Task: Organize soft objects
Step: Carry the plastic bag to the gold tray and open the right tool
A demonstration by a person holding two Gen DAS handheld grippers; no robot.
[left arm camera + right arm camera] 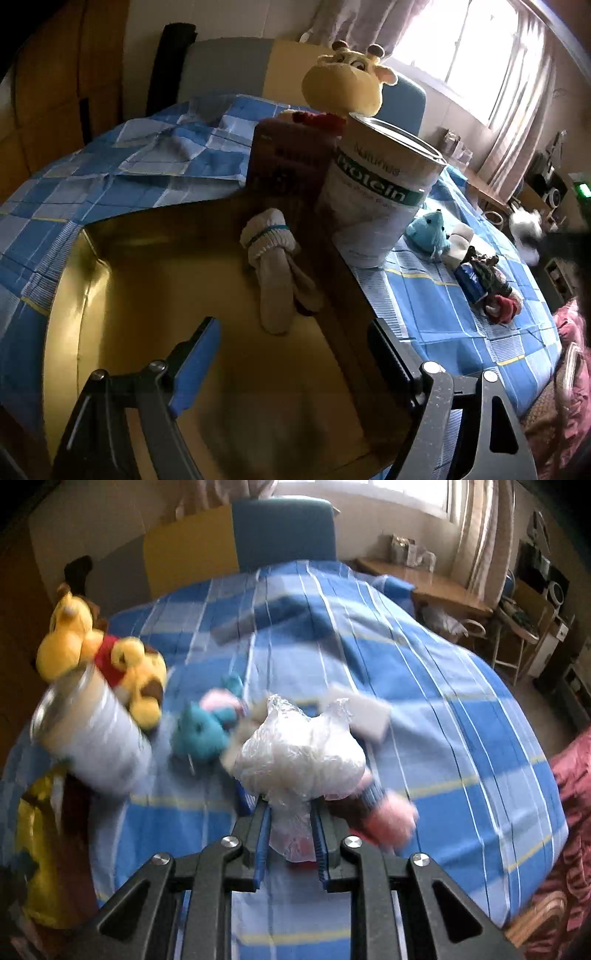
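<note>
Right gripper clamps a plastic-wrapped white bundle above the checked bedspread.
Left gripper, tilted downward, hangs spread and empty over the gold box; only its view shows the rolled sock inside.

white fluff in clear plastic bag, pinched upright, bundled sock lying in gold box

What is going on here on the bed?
Someone is sorting soft things with handheld tongs. The right tongs are shut on a white item wrapped in clear plastic, held above the blue checked bedspread. The left tongs are open over a gold box holding a rolled sock pair.
</note>
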